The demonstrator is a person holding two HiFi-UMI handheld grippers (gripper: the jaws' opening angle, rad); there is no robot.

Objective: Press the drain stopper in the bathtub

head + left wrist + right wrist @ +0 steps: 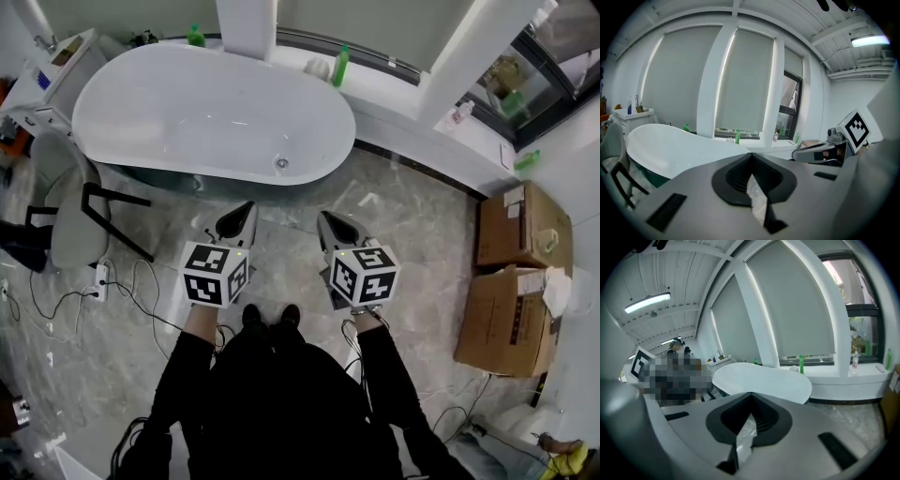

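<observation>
Toward the right end of the bathtub point(169, 112), close to its near rim, the drain stopper point(281, 162) lies ahead and between my 2 grippers. The left gripper point(242, 214) and the right gripper point(328, 223) both have jaws clenched on nothing. I judge the left marginally nearer.

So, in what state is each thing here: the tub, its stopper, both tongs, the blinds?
bathtub: empty, no water seen.
drain stopper: set in the tub floor, untouched; pressed or raised, cannot tell.
left tongs: shut, holding nothing.
right tongs: shut, holding nothing.
blinds: drawn down.
</observation>
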